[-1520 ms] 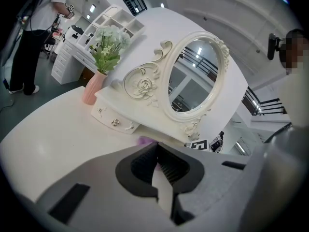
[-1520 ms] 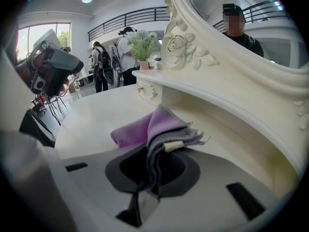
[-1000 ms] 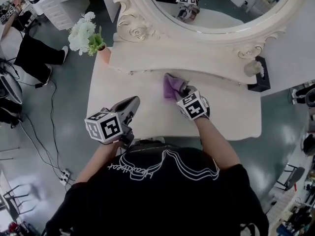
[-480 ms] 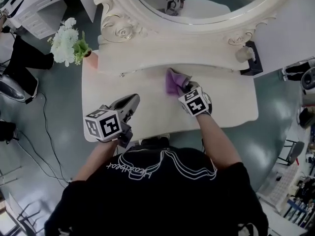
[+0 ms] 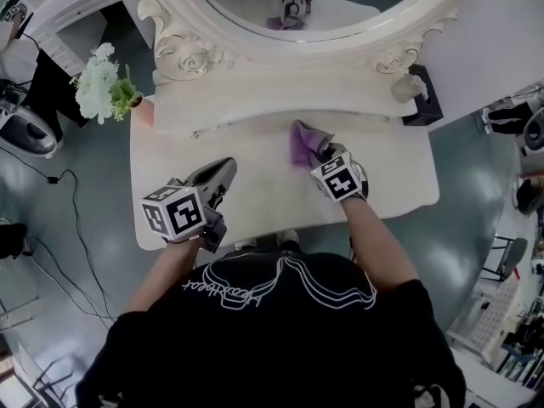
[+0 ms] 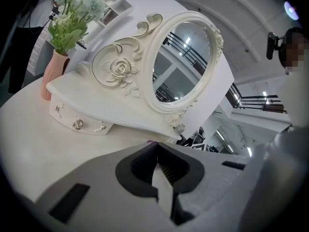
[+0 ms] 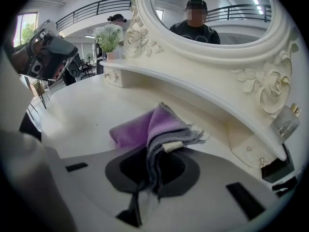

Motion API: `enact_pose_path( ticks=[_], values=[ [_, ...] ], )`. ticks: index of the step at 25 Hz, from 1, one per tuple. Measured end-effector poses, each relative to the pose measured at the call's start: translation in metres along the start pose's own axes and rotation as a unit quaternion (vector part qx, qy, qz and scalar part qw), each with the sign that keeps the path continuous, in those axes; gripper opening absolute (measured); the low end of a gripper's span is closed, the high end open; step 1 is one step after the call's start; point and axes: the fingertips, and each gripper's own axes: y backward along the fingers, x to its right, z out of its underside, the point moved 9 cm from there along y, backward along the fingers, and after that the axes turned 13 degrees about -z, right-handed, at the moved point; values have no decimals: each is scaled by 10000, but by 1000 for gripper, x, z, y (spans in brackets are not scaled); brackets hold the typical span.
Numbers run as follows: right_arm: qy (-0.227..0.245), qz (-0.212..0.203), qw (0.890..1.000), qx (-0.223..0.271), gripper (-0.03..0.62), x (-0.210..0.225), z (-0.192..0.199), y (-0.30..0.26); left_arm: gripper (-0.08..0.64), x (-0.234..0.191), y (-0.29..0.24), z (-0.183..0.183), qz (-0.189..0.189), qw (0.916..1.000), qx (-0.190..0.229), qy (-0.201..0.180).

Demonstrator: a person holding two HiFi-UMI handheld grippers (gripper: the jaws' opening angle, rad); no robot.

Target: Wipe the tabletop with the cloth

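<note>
A purple cloth (image 5: pixel 303 143) lies bunched on the cream tabletop (image 5: pixel 255 185), just in front of the drawer shelf. My right gripper (image 5: pixel 325 155) is shut on the cloth's near edge; in the right gripper view the folded cloth (image 7: pixel 149 129) runs between the jaws and spreads onto the tabletop (image 7: pixel 82 115). My left gripper (image 5: pixel 223 173) hovers over the table's left front part, jaws closed together with nothing between them (image 6: pixel 155 151). A sliver of the purple cloth (image 6: pixel 151 141) shows just past its tips.
A big oval mirror (image 5: pixel 297 7) in a carved frame stands on a low drawer shelf (image 5: pixel 255 100) at the back. A pink vase of white flowers (image 5: pixel 106 83) is at the back left, a glass bottle (image 5: pixel 408 87) and a black box (image 5: pixel 422 109) at the back right.
The head view has shifted, so the table sits lower left in frame. The right gripper still holds the cloth at about the same spot on the table; the left gripper stays put.
</note>
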Motion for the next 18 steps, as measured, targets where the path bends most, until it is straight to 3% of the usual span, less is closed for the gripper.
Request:
enact_pose_path(
  ticks=[18],
  values=[
    [-45,-46,9999,159,51,40,47,36,5,74,-20,25,-118,9997,80,-187]
  ],
)
